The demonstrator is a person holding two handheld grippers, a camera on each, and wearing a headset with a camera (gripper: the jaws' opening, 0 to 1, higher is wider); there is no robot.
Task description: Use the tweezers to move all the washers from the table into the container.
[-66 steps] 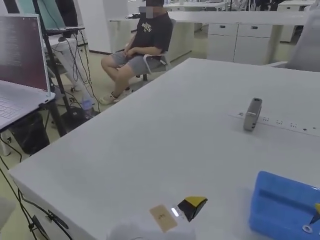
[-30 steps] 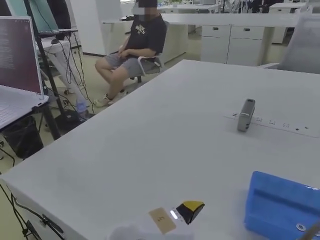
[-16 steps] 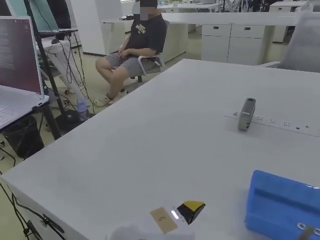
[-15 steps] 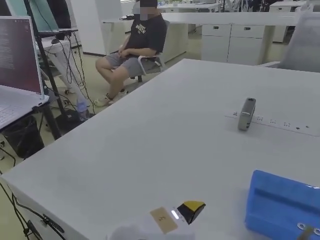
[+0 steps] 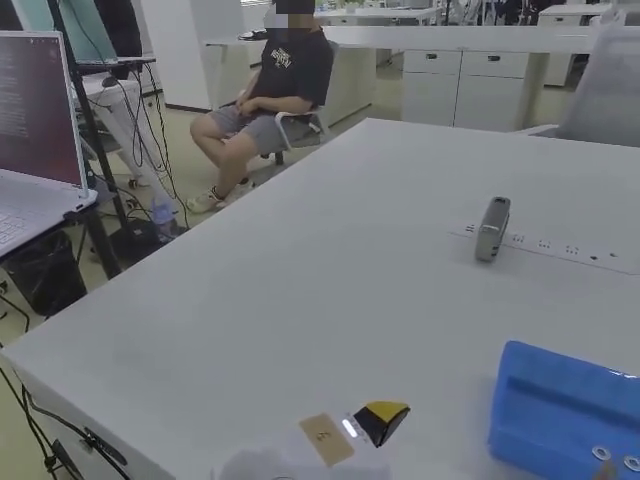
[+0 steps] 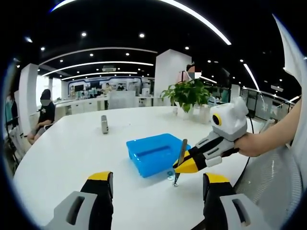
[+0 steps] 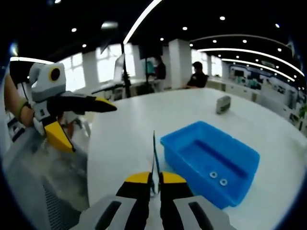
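Right gripper point(image 7: 154, 178) clamped on thin metal tweezers point(image 7: 154, 153), tips angled down just beside blue plastic container point(image 7: 211, 160). Left gripper point(image 6: 158, 178) level over white table point(image 6: 72, 153), jaws apart.

Blue container point(image 5: 560, 405) cut off by head view's corner, two washers point(image 5: 600, 453) at that edge, tiny

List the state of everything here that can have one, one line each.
left gripper, jaws open, empty
right gripper, jaws shut on the tweezers
tweezers, clamped, tips reaching past the jaws
container, upright, open top, two washers inside
washers, lying flat on the container floor
laptop, lid open, screen lit
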